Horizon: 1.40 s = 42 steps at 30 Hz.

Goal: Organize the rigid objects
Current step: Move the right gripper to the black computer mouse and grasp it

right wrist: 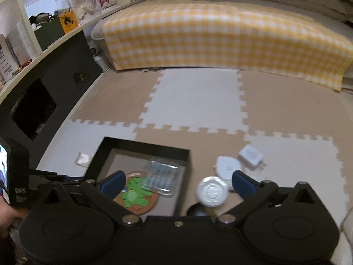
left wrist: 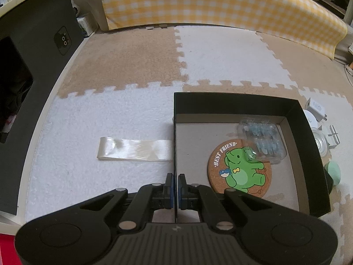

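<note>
Left gripper at six o'clock, pads pressed together on the near-left wall of the black box, one pad inside, one outside. That pinch looks like a steadying hold, keeping the light carton from sliding on the foam mat while things go in.

Right gripper is spread wide and holds nothing. It hangs above the box's right wall, its left pad over the box and its right pad over the loose items, so it reads as lining up a pick.

Just beyond those fingers, at one o'clock, a white round lid faces up on the mat beside the box. Behind it lies a white disc, then a white charger, farther toward two o'clock. All three are still outside the box.

Inside the box: a cork coaster with a green elephant, flat on the floor. A clear blister pack overlaps its far edge, tucked toward the far-right corner, which leaves the left half bare for more.

At ten o'clock from the left gripper, a ribbon trails flat from the box wall. Farthest off, at twelve, a yellow checked blanket.
</note>
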Motion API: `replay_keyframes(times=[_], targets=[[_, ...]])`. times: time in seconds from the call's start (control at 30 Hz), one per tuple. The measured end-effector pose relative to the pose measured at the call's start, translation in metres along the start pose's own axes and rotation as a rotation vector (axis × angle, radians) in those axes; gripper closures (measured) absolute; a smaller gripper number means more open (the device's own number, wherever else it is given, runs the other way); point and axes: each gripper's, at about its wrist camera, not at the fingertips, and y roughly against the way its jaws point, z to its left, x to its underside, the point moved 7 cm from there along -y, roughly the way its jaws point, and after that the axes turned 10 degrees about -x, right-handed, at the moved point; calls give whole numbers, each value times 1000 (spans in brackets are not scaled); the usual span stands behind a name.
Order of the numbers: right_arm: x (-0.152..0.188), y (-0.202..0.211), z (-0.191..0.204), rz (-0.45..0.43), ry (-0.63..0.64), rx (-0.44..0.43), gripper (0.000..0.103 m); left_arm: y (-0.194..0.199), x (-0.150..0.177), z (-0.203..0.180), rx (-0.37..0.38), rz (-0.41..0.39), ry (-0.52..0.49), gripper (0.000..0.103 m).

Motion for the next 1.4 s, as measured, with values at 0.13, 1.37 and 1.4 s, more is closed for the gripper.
replay_keyframes(times=[0.13, 1.37, 1.4], targets=[[5, 10, -27, -34, -1, 32, 0, 0, 0, 1, -3, -2, -4, 99], [87, -80, -54, 220, 394, -121, 30, 0, 0, -1, -6, -2, -5, 99], [88, -83, -53, 230, 395, -131, 34, 0, 0, -1, -5, -2, -4, 99]])
